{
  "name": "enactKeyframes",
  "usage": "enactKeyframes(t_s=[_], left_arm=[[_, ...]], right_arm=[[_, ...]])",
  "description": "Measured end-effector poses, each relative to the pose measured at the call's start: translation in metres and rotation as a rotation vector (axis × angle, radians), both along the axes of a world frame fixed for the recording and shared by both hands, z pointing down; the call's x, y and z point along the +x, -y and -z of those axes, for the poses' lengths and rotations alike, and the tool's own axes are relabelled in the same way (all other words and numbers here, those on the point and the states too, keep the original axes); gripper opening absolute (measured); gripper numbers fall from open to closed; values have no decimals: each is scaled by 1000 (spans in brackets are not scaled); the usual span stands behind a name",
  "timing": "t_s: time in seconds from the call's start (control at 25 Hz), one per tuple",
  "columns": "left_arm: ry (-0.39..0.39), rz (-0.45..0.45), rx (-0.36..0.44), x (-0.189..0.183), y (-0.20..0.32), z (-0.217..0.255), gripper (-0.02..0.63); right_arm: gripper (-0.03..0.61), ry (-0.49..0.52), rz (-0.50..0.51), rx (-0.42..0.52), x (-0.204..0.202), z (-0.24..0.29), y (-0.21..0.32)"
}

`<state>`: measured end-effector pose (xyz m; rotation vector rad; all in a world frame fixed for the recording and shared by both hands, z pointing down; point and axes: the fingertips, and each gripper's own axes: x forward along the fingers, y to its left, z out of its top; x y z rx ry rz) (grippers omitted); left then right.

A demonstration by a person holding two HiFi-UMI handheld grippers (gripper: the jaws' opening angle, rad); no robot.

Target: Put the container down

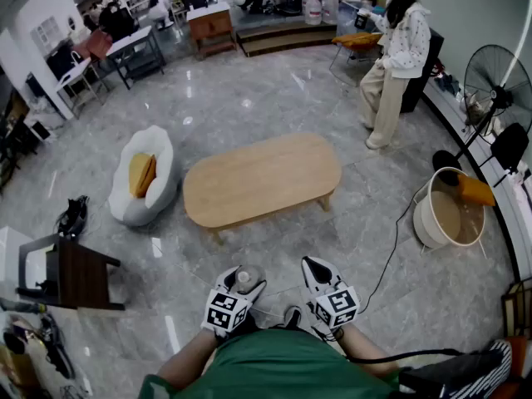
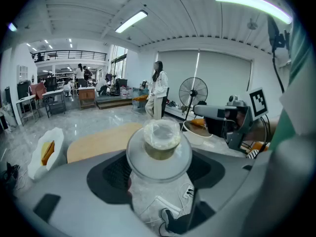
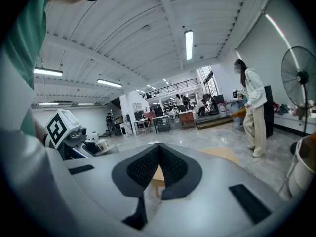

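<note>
A clear round container (image 2: 159, 142) with a wide flange and a pale lid sits upright between the jaws of my left gripper (image 1: 239, 286), which is shut on it. The head view shows the container (image 1: 247, 278) held low, close to the person's body and above the floor. It is short of the oval wooden table (image 1: 262, 177). My right gripper (image 1: 312, 266) hangs beside it to the right. Its jaws meet at the tip (image 3: 158, 147), shut with nothing between them. The wooden table (image 2: 101, 141) lies ahead of the left gripper.
A white beanbag chair (image 1: 143, 175) with an orange cushion sits left of the table. A dark side table (image 1: 71, 271) stands at the near left. A person (image 1: 395, 61) stands at the far right. A fan (image 1: 497, 81) and a round tub (image 1: 449, 209) are at the right, with a cable across the floor.
</note>
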<state>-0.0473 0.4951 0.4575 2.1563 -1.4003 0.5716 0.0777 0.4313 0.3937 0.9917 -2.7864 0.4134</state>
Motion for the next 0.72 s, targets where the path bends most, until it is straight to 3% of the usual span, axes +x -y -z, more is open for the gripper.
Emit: enactKeyframes(t_s=[0.36, 0.72], left_arm=[[-4, -4, 1, -31, -30, -9, 339], [-5, -53, 10, -95, -16, -9, 339]], right_arm=[[14, -34, -30, -18, -20, -15, -28], [14, -9, -107, 53, -64, 12, -18]])
